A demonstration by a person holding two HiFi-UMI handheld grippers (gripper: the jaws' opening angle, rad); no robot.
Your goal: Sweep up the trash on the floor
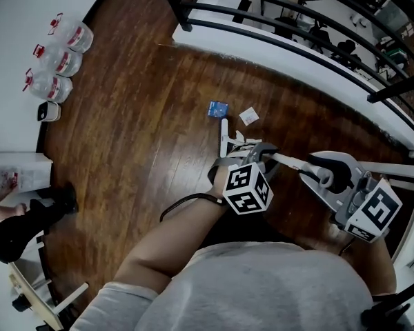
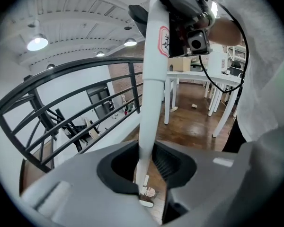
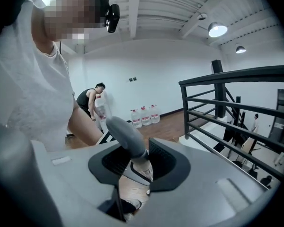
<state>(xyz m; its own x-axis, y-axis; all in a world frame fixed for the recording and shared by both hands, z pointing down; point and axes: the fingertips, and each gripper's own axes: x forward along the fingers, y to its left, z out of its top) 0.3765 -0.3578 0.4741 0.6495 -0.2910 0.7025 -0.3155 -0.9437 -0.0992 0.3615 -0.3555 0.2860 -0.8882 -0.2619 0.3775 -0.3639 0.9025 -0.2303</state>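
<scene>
A broom with a white pole [image 1: 290, 161] and a grey grip [image 1: 334, 165] is held by both grippers. My left gripper [image 1: 254, 154] is shut on the white pole [image 2: 149, 108] low down, just above the white broom head [image 1: 228, 142] on the wooden floor. My right gripper [image 1: 326, 175] is shut on the grey grip [image 3: 128, 138] at the top end. Just beyond the broom head lie a blue packet [image 1: 218, 108] and a white paper scrap [image 1: 248, 116]. Small bits of trash [image 2: 146, 192] show below the left jaws.
A black railing [image 1: 297, 19] runs along the far edge of the floor. Three water bottles [image 1: 58, 61] stand by the left wall. Another person with a white box [image 1: 14, 174] is at the left. White table legs [image 1: 400, 171] stand at the right.
</scene>
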